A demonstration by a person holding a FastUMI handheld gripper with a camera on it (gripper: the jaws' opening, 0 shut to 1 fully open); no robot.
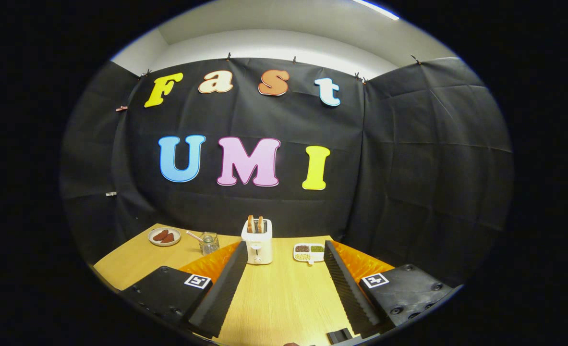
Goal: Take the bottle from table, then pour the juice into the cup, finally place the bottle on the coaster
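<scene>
My gripper is open, its two fingers spread wide above the wooden table with nothing between them. A small glass cup with a stick in it stands on the table beyond the left finger. No bottle or coaster is among the things I can make out.
A white toaster with two slices of bread stands just beyond the fingertips, nearer the left one. A plate with brown pieces lies at the far left. A white divided dish of grains sits by the right fingertip. Black cloth walls close the back and sides.
</scene>
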